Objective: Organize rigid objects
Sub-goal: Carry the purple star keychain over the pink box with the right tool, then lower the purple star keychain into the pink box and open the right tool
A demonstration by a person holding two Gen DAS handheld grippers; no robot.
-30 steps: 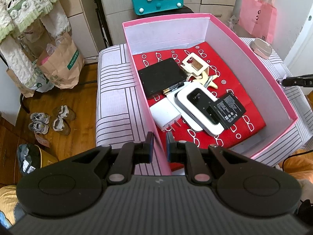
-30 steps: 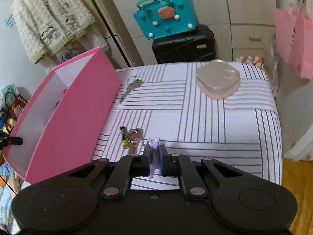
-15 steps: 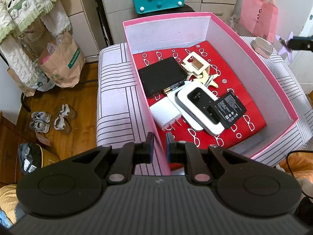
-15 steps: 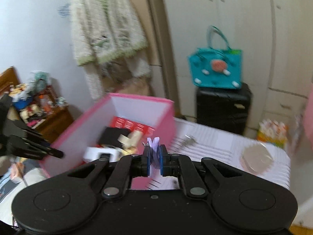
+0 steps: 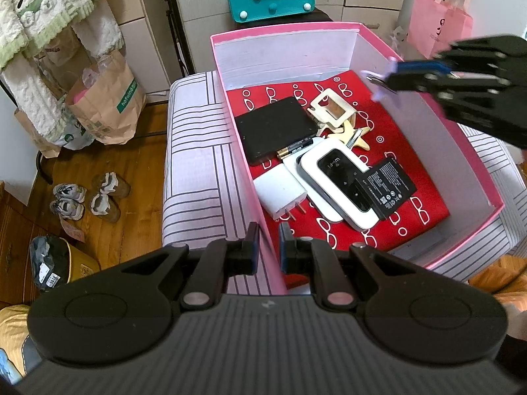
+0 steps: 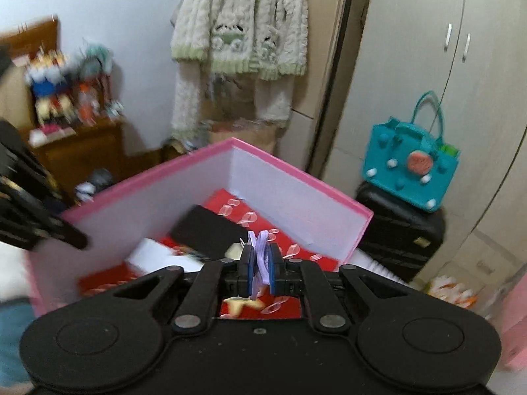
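Observation:
A pink box [image 5: 428, 105] with a red patterned lining holds a black case [image 5: 275, 130], a white wifi router [image 5: 339, 181], a black battery pack [image 5: 385, 187], a white charger plug [image 5: 280, 194], a small battery [image 5: 294, 148] and beige wooden pieces [image 5: 331, 112]. My left gripper [image 5: 268, 240] is shut on the box's near left wall. My right gripper [image 6: 260, 256] is shut on a small lilac piece [image 6: 260, 247]. It hangs above the box's right wall, and the left wrist view shows this right gripper [image 5: 392, 72] with the lilac piece [image 5: 379, 93] sticking out.
The box rests on a striped cushion top [image 5: 197, 164]. Behind it a teal bag [image 6: 411, 168] sits on a black suitcase [image 6: 398, 233]. A pink bag [image 5: 438, 26] hangs at the right. Paper bags [image 5: 105, 105] and shoes [image 5: 85, 197] are on the wooden floor at the left.
My right gripper rose from the striped top, rolled, and swung left over the box's right wall with the lilac piece in it. The left gripper stayed put on the box wall.

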